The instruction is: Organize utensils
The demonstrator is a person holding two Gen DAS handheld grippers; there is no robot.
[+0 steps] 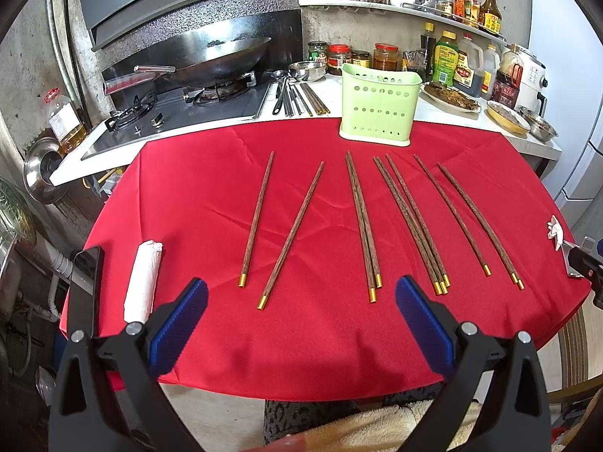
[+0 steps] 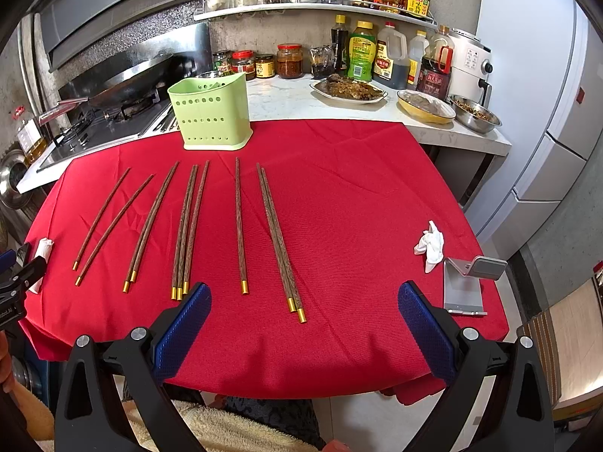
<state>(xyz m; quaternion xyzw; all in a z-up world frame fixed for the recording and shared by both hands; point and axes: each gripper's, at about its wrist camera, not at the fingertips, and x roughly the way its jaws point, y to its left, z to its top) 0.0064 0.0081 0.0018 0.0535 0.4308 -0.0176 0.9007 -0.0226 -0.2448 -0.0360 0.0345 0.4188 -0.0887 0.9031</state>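
Note:
Several brown wooden chopsticks with gold tips lie in a fanned row on the red tablecloth, gold ends toward me. A light green perforated utensil holder stands upright at the cloth's far edge, behind the chopsticks. My left gripper is open and empty, above the near edge of the cloth, short of the chopstick ends. My right gripper is open and empty, near the rightmost chopstick pair.
A rolled white cloth and a dark phone lie at the left edge. A crumpled tissue and a metal phone stand sit at the right. Behind are a stove with a wok, more utensils, food dishes and bottles.

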